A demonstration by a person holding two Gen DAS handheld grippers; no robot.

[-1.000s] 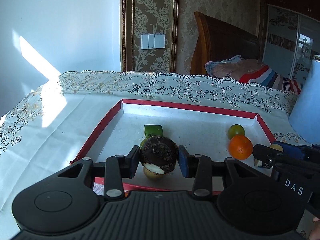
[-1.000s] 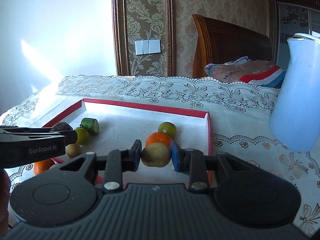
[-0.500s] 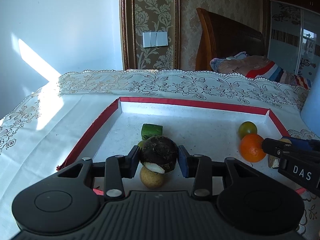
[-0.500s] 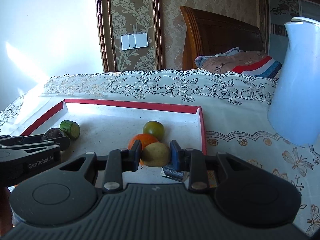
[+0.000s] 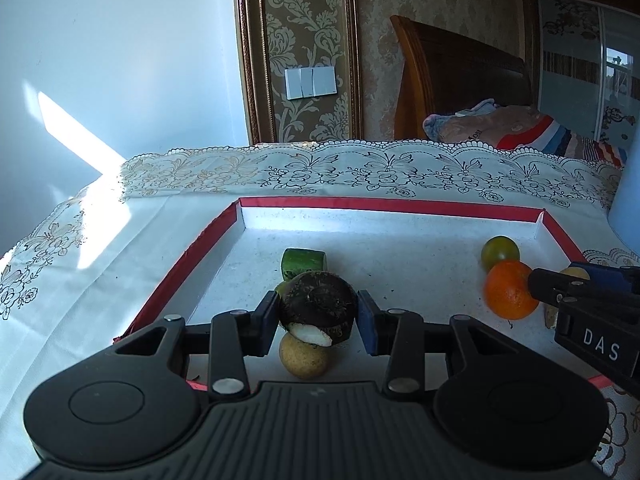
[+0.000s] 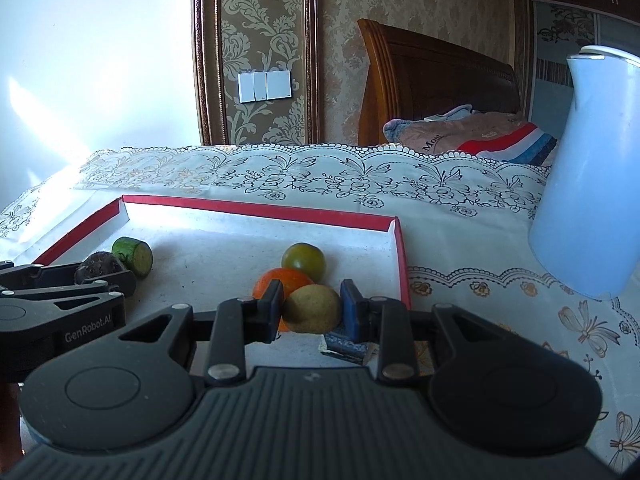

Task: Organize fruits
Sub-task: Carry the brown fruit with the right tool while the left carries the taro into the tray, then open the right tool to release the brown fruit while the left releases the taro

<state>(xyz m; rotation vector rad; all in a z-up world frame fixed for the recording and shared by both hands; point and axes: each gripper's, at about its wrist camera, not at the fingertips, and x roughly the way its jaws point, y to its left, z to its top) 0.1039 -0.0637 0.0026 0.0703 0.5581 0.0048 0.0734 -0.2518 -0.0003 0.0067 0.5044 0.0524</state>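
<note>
Left wrist view: the left tool is clamped on a dark round fruit with a rough skin and a pale cut patch underneath. It hangs over the near part of the red-rimmed tray, directly above a small tan fruit lying on the tray floor. A green cut piece sits at twelve o'clock from the held fruit; an orange and a green round fruit lie at three o'clock. The dark fruit looks firm and light, best held across its widest part, as it is now. The tool tilts gently downward.

Right wrist view: the right tool is closed on a yellowish round fruit, smooth and likely slippery, so a centred hold suits it. It hovers by the tray's right wall, just in front of the orange. A white jug stands on the surface at two o'clock.
</note>
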